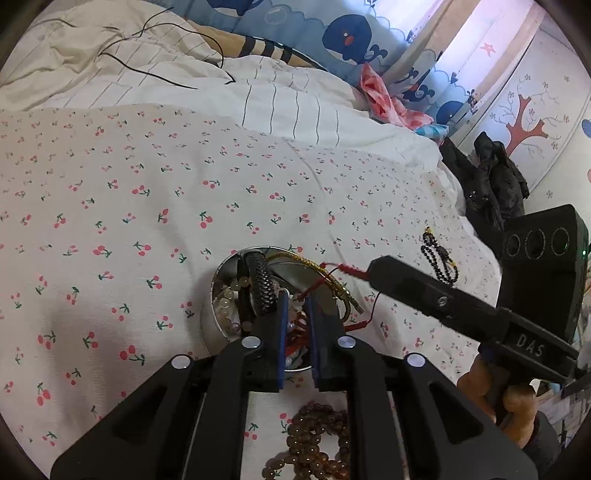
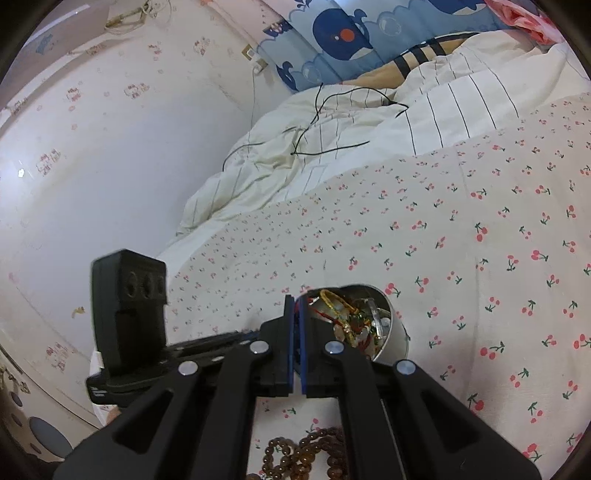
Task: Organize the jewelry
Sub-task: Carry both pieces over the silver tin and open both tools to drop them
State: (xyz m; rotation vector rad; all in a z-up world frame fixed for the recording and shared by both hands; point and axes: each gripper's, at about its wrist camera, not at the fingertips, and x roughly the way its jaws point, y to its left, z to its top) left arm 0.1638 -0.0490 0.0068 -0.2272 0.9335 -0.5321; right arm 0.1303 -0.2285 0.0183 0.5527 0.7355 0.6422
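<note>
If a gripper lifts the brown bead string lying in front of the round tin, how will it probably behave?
The brown bead string lies piled in loose loops on the cherry-print sheet, so it is probably floppy and would dangle. Its round, glossy beads may slip between the fingers. It probably won't roll away.

Bedsheet (image 1: 147,192): white, red cherries with green stems. Tin (image 1: 210,314): silver. Braided bracelet (image 1: 263,284): black. Cord (image 1: 332,267): red. Beads (image 1: 314,439): amber-brown. Curtain (image 2: 354,33): blue, navy whales.

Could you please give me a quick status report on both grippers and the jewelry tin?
Left gripper over round metal tin, jaws slightly apart. Right gripper shut on thin red cord. Brown bead strand and black bead strand lie outside.
</note>
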